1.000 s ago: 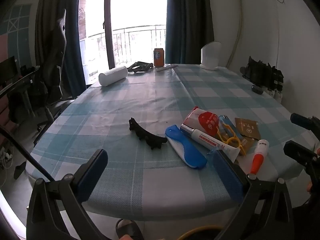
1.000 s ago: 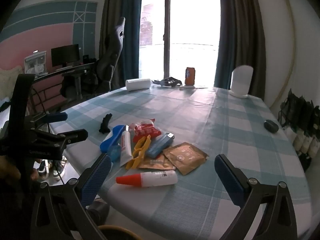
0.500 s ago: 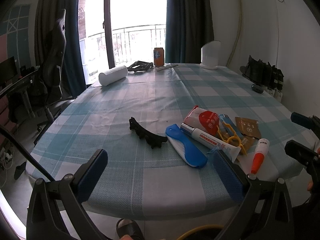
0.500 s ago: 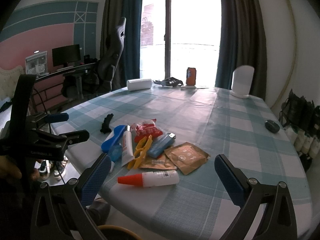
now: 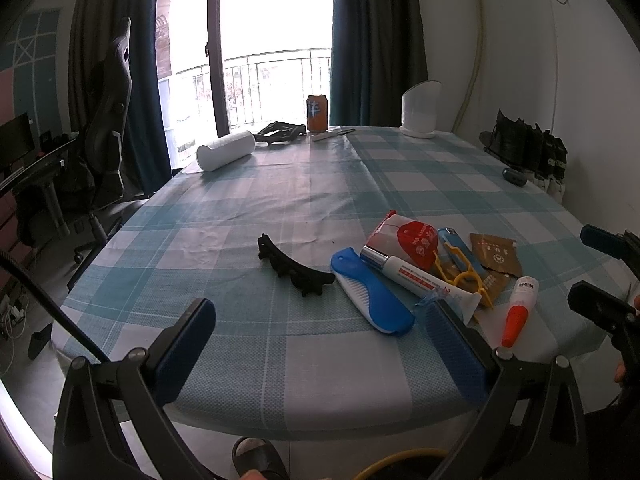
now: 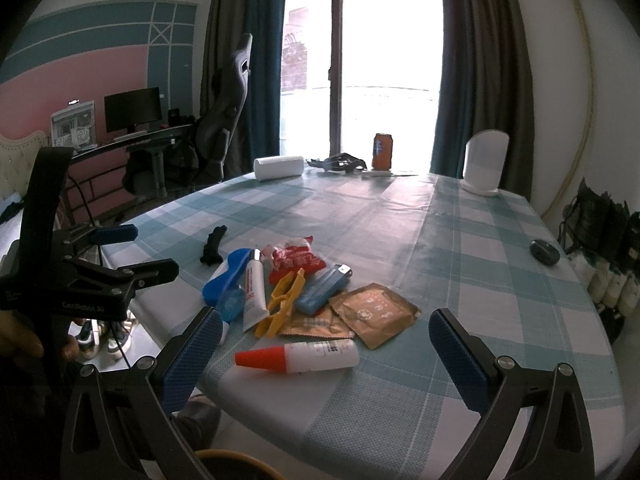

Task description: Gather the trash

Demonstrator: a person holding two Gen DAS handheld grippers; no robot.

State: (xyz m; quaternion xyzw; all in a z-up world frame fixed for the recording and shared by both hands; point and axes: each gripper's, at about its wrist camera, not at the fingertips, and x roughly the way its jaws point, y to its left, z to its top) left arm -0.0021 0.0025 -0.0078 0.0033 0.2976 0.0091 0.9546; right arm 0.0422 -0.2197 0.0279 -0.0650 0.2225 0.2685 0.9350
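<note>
Left gripper [image 5: 326, 340]: jaws are held wide apart with nothing between them, short of the near edge of the table [image 5: 312, 184].
Black hair clip [image 5: 294, 266]: seen left of the blue comb [image 5: 370, 290]; a curved, toothed piece, its long axis run from far-left to near-right in the left wrist view.
Blue comb: laid flat with teeth showing white; its long axis is angled from far-left to near-right, and the white tube [image 5: 418, 278] is touched along its right side.
White tube: silver-capped, red-printed; the cap is pointed away to the far left, the crimped end toward the near edge.
Red wrapper [image 5: 408, 236]: crumpled red-and-white packet, set just behind the tube.
Yellow clip [image 6: 282, 300]: lain right of the tube, with a blue lighter [image 6: 324, 286] just beside it.
Brown sachets [image 6: 374, 310]: two flat packets, overlapped, right of the lighter.
Red-tipped bottle [image 6: 298, 358]: laid on its side nearest the edge; the cone is pointed left in the right wrist view.
Right gripper [image 6: 326, 350]: jaws are spread open and empty, the bottle seen between the fingers.
</note>
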